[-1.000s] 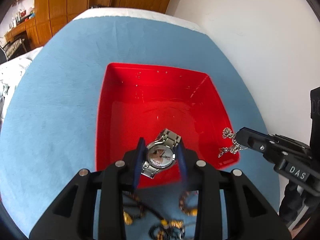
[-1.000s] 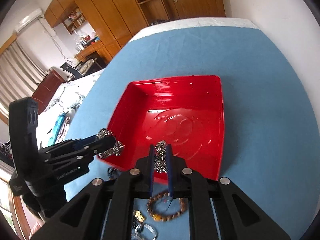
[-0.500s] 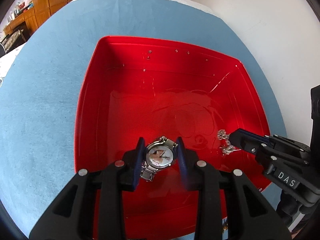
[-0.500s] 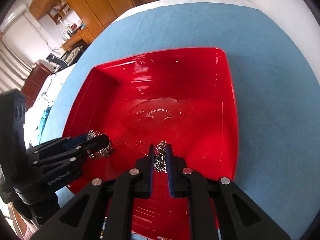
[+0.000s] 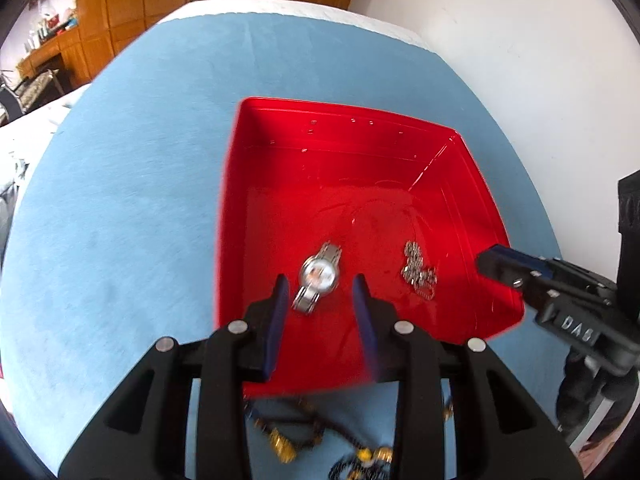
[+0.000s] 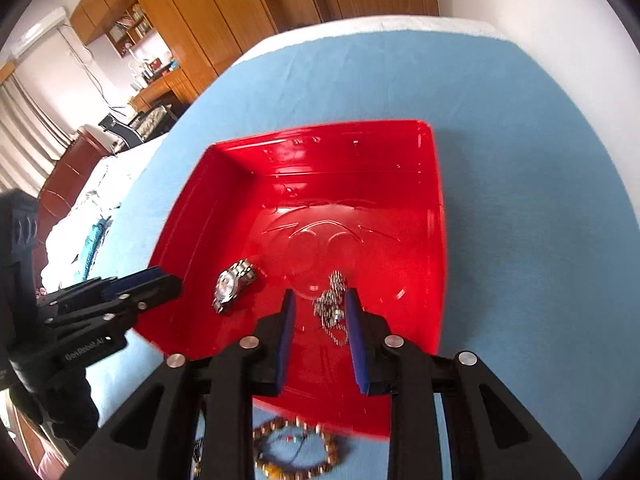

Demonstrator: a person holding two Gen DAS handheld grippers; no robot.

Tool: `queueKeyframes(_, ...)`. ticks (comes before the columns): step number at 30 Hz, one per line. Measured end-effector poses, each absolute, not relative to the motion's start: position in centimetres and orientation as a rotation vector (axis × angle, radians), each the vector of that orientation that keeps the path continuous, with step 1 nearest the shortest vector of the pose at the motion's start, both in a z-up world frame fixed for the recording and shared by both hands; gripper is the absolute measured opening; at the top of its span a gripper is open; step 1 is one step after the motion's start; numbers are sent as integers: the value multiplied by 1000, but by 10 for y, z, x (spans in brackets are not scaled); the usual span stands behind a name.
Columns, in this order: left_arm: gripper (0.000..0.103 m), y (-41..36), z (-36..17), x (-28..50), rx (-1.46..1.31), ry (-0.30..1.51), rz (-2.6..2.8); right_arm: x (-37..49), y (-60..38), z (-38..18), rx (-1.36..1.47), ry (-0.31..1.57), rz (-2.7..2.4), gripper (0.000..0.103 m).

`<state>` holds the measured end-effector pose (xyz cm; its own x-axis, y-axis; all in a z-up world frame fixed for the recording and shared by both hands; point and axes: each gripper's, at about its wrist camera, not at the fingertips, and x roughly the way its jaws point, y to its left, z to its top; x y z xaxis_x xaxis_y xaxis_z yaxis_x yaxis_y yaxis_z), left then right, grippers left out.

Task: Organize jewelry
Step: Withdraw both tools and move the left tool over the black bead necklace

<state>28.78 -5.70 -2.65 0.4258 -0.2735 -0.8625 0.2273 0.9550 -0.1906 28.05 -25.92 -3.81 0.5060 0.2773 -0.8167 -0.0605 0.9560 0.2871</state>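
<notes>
The far half of the red tray lies bare; its near floor holds a watch and a chain. Beads crowd the blue tabletop at bottom centre; right side is open.

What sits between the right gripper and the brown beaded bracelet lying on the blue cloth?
Nothing visible blocks it. The brown beaded bracelet lies on the blue cloth just outside the red plastic tray's near rim, below the open right gripper, which hangs over the silver chain.
</notes>
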Motion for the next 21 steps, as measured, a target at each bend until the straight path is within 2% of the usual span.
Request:
queueKeyframes(10, 32, -26, -17, 217, -23, 1070, -248, 221, -262, -32, 239, 1023, 216, 26)
queueKeyframes(21, 32, -25, -54, 151, 52, 1168, -271, 169, -243, -62, 221, 1140, 255, 26)
